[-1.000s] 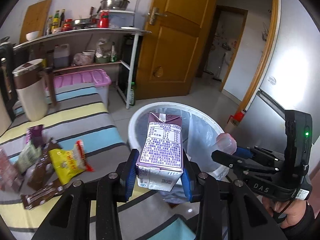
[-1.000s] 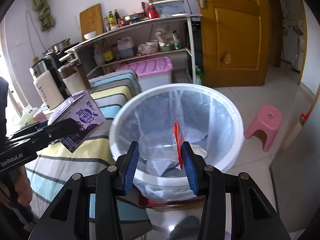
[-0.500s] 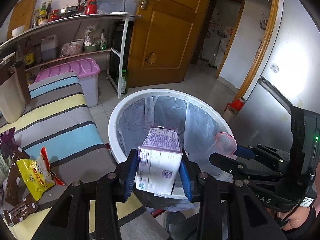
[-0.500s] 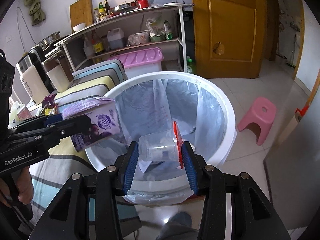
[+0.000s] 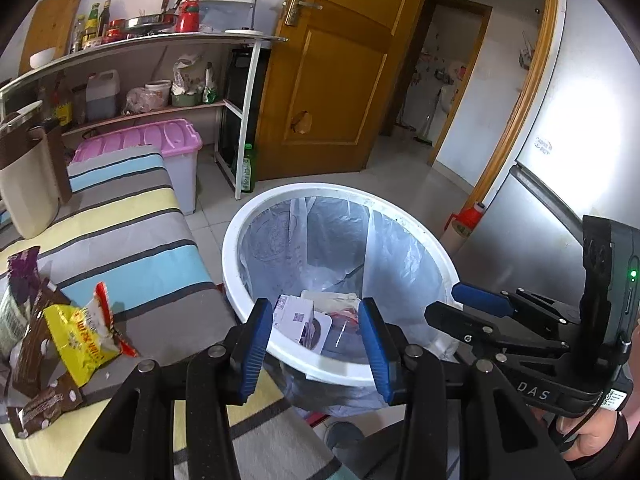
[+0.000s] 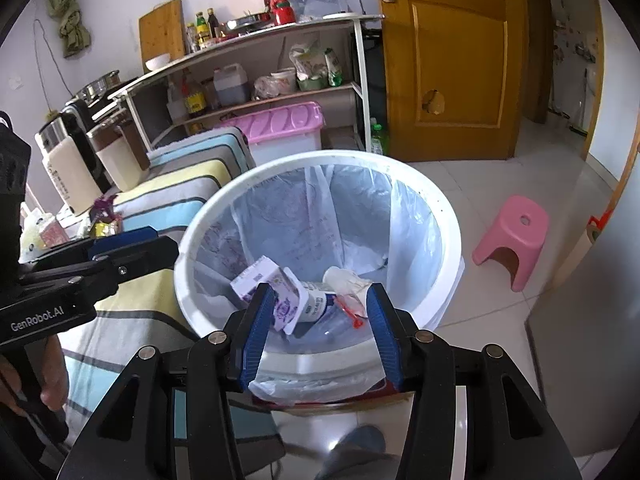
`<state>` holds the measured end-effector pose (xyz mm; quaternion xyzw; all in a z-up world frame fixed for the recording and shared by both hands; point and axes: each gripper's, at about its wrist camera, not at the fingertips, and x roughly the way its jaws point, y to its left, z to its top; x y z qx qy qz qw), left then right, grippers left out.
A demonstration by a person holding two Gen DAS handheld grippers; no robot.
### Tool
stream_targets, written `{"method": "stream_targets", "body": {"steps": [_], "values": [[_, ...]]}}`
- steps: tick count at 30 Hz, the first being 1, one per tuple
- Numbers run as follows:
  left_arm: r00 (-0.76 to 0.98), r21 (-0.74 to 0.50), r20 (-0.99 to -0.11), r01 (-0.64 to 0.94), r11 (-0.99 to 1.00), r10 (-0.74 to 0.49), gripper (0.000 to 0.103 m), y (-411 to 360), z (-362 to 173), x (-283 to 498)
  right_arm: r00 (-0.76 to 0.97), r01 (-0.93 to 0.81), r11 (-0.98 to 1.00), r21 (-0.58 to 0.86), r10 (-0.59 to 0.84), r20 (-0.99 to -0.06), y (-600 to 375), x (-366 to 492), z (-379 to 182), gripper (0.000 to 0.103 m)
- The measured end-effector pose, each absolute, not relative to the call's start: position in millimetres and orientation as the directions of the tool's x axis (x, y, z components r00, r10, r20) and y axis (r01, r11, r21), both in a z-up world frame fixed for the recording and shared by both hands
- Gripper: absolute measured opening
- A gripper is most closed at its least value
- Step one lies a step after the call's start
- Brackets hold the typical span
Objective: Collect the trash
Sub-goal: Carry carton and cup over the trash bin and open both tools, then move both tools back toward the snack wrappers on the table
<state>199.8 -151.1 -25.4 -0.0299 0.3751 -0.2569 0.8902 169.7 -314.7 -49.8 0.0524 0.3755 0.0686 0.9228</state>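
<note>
— What have I got on the left side?

— My left gripper [image 5: 316,344] hangs over the near rim of the white trash bin [image 5: 256,216], its blue pads spread apart with nothing between them. Straight ahead and below, the purple milk carton [image 5: 294,318] lies on its side at the bottom of the bin's clear liner.

— And the right?

— My right gripper [image 6: 322,330] is also spread wide and empty, over the same rim. Ahead of it and below, a clear plastic cup [image 6: 340,326] with a red-edged seal lies beside the carton [image 6: 272,280], with crumpled paper [image 6: 346,280] just past them.

— Anything left outside?

— Yes. To the left of my left gripper, a yellow snack wrapper [image 5: 80,340] and brown wrappers [image 5: 40,408] lie on the striped cloth [image 5: 132,220].
</note>
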Motion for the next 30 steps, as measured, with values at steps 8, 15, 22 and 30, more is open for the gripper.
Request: {"method": "stream_targets", "body": {"steps": [8, 15, 22, 30], "values": [[0.624, -0.255, -0.631, 0.394, 0.883, -0.461, 0.045, -123.6, -18.5, 176.4, 0.738, -0.143, 0.974, 0.175, 0.223, -0.636, -298.2, 149.7, -32.1, 0.049], [0.674, -0.229, -0.618, 0.340, 0.912, -0.406, 0.045, -95.5, -12.0, 154.2, 0.723, -0.218, 0.958, 0.187, 0.287, -0.628, -269.8, 141.1, -25.8, 0.049], [0.708, -0.211, -0.609, 0.288, 0.934, -0.356, 0.045, -67.1, -8.3, 138.8, 0.701, -0.290, 0.935, 0.205, 0.353, -0.620, -245.2, 137.0, -24.8, 0.049], [0.741, -0.199, -0.600, 0.228, 0.953, -0.302, 0.045, -37.0, -6.4, 125.8, 0.672, -0.331, 0.919, 0.216, 0.390, -0.629, -224.4, 136.6, -24.0, 0.050]]}}
